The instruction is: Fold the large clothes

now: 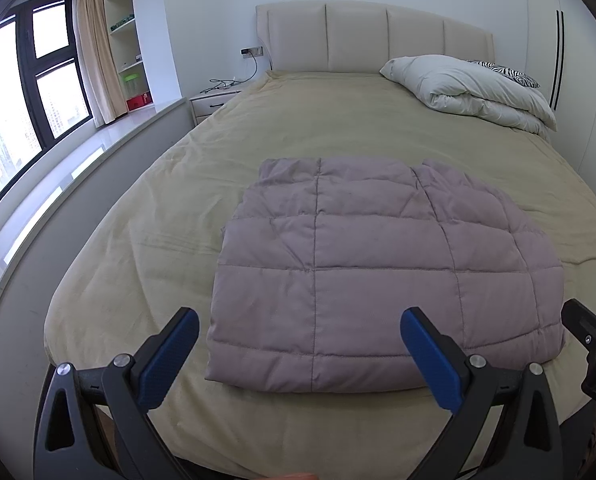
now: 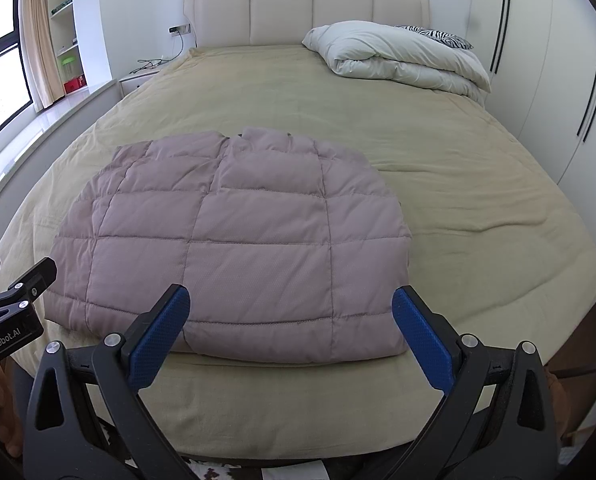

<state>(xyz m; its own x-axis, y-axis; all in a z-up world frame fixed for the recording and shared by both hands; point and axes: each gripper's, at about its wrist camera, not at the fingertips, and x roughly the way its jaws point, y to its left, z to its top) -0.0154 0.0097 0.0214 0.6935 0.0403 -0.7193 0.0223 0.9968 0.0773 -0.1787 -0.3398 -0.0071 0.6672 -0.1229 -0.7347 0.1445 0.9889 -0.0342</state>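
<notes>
Left wrist view: the left gripper (image 1: 300, 330) has its jaws spread wide with nothing between them, its blue pads (image 1: 177, 356) apart at 7 and 5 o'clock in the frame. They hang over the near edge of the bed (image 1: 145, 208), just short of the mauve quilted jacket (image 1: 378, 264). The jacket lies folded into a rough rectangle at the middle of the frame, on the near half of the beige bedspread, its hem toward the camera and its collar end toward 12 o'clock. A black part of the right gripper (image 1: 590, 336) shows at 3 to 4 o'clock, beside the jacket's right corner.

Right wrist view: the right gripper (image 2: 289, 312) is likewise wide open and empty, poised at the jacket's (image 2: 233, 240) near hem, the left pad over the fabric edge; whether it touches cannot be told. The left gripper (image 2: 13, 300) enters at 9 o'clock, near the jacket's left corner.

At 1 o'clock a folded white duvet (image 2: 398, 56) lies near the padded headboard (image 2: 306, 8), with a zebra-print pillow (image 2: 438, 36) behind it. A nightstand (image 1: 213, 104) with cables stands at 11 o'clock, shelves (image 1: 125, 36) and a curtain (image 1: 93, 48) beyond it, and a dark-framed window (image 1: 37, 80) at 10 o'clock.
</notes>
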